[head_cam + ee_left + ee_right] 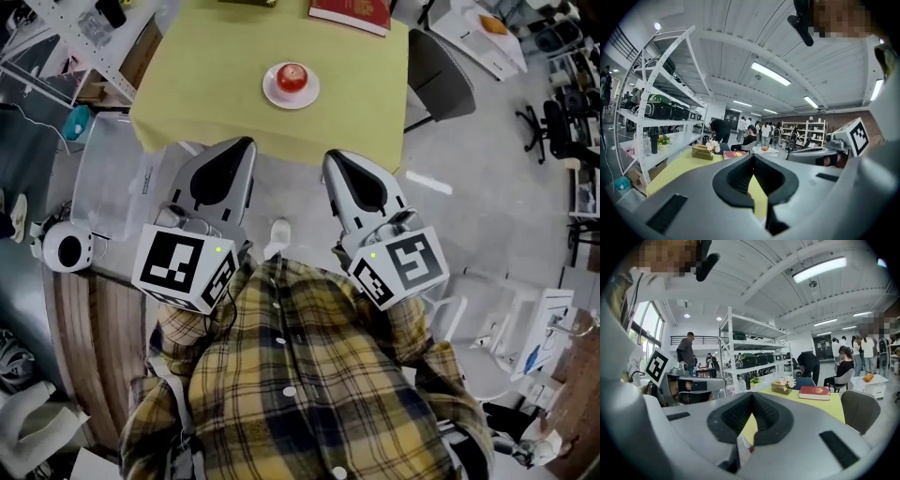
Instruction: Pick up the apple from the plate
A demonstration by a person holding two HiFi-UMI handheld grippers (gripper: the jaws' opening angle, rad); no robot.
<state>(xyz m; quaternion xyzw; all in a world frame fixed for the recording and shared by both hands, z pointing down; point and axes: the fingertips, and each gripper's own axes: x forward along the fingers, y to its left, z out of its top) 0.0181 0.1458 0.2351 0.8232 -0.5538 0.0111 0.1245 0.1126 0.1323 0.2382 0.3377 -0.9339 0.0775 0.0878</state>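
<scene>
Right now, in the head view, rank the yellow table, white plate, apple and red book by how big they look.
1. yellow table, by far the largest.
2. white plate and red book: too alike to rank, and the picture's top edge cuts the book off.
3. apple, the smallest, sitting on the plate.

Left gripper fills near foreground, grey shell, black pads meeting at tips, nothing held between. Yellow table beyond, visible through gap behind tips. Far on table: tan box with pale flowers, red book to its right. White shelving rack at left, dark bags on shelf. Right gripper at right, marker cube behind. People standing far back. Strip lights overhead.
</scene>
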